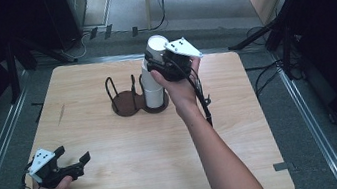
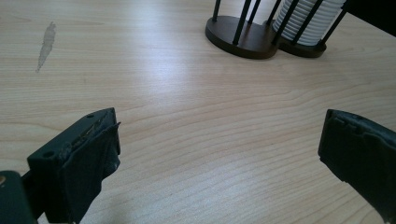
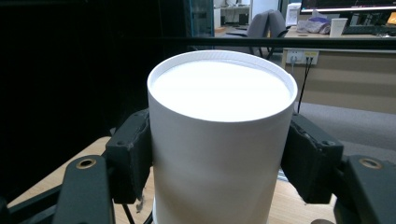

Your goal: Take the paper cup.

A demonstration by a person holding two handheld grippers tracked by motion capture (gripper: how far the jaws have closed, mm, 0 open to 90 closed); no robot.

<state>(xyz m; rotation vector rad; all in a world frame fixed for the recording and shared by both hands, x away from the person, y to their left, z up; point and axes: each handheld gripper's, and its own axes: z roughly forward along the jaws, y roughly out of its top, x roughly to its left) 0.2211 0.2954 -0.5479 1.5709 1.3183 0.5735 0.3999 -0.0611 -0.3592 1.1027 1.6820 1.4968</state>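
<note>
Right tongs (image 1: 160, 61) pinch a white cup (image 3: 219, 140) near its rim, pads pressed on both sides; the cup sits atop the cup stack (image 1: 154, 89) in the right bay of the dark wire holder (image 1: 129, 100), mid-table toward the far edge. Judged approx. halfway: top cup gripped and seemingly being pulled off the stack, not yet clear; the holder's left bay has no cups, so it's prob. the target. Right forearm reaches diagonally over the table (image 1: 134, 180), wrist level. Left tongs (image 1: 72, 159) spread wide, holding nothing, resting low at the near-left corner of the table, aimed toward the holder.
</note>
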